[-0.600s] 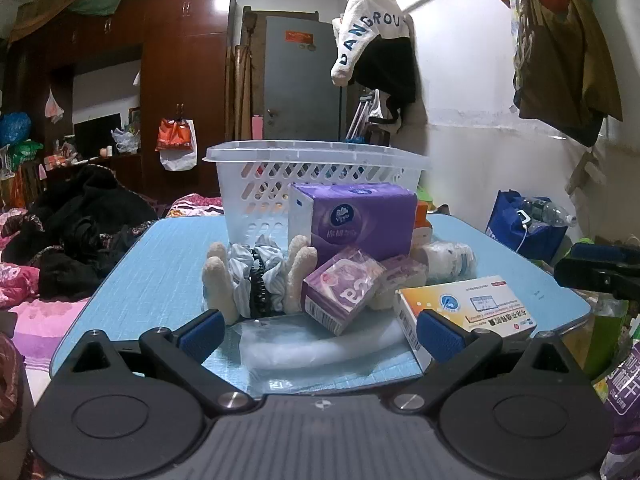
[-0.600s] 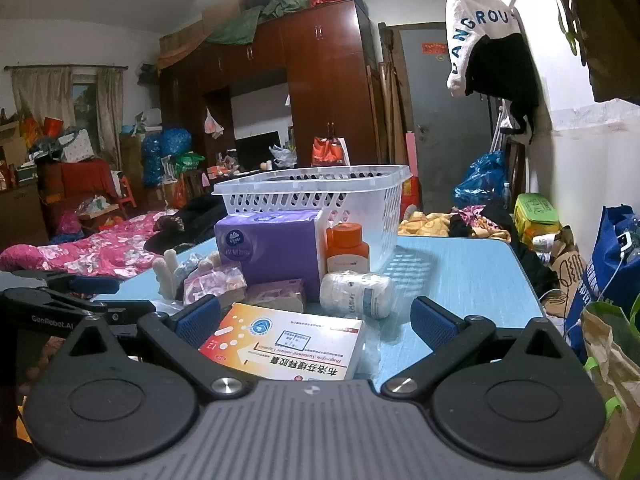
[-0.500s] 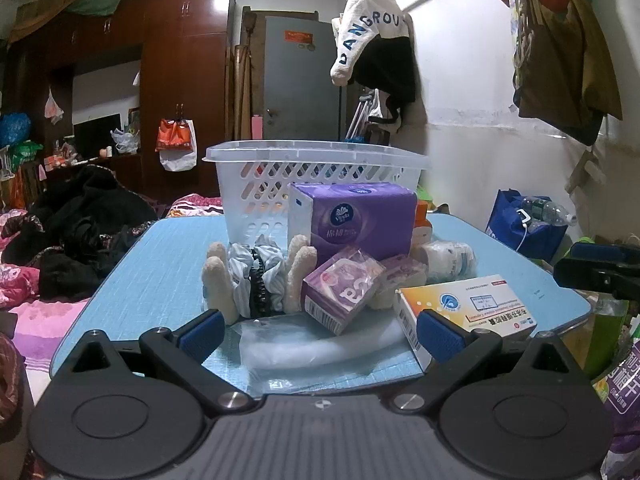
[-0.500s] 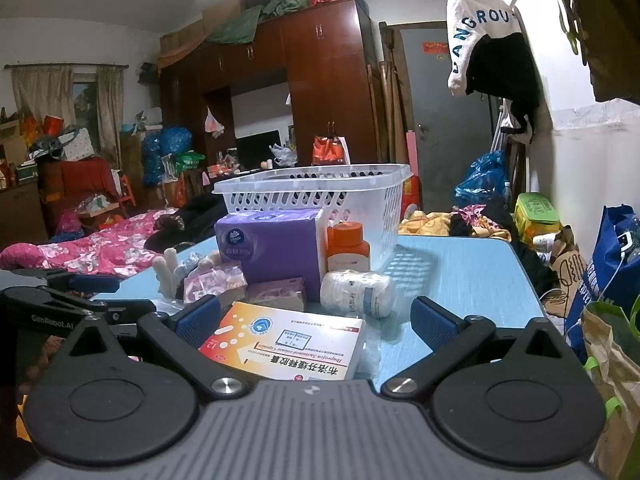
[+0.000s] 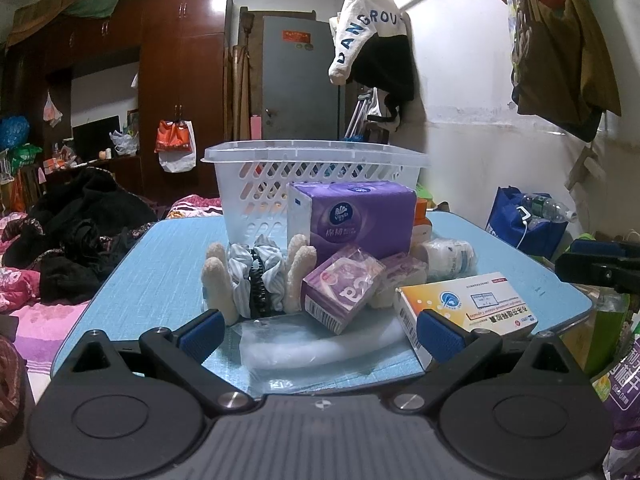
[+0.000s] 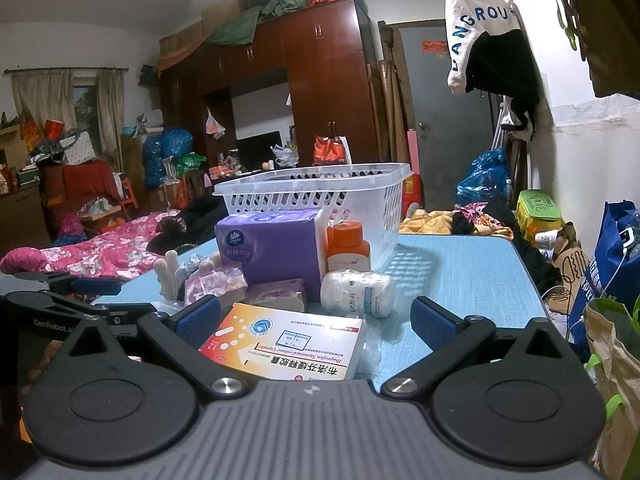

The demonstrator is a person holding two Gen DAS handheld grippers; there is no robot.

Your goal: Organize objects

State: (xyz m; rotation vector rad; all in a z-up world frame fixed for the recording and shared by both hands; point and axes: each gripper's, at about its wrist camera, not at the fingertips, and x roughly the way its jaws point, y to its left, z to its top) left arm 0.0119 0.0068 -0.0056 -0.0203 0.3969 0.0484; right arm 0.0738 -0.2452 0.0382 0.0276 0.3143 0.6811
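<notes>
A white plastic basket [image 5: 320, 168] stands at the back of a light blue table [image 5: 160, 264]; it also shows in the right wrist view [image 6: 320, 196]. In front of it lie a large purple tissue pack [image 5: 352, 216], a small purple tissue packet [image 5: 340, 288], a plush hand holding scrunchies [image 5: 256, 276], a white bottle on its side [image 6: 356, 288], an orange-capped bottle [image 6: 346, 248], a medicine box [image 6: 288, 344] and a clear plastic bag [image 5: 312, 348]. My left gripper [image 5: 318, 332] is open and empty before the bag. My right gripper [image 6: 316, 320] is open and empty over the medicine box.
A bed with dark clothes [image 5: 72, 236] lies left of the table. Bags [image 5: 524, 220] stand on the floor to the right. My right gripper shows at the right edge of the left wrist view [image 5: 600, 268]. A dark wardrobe [image 5: 160, 80] stands behind.
</notes>
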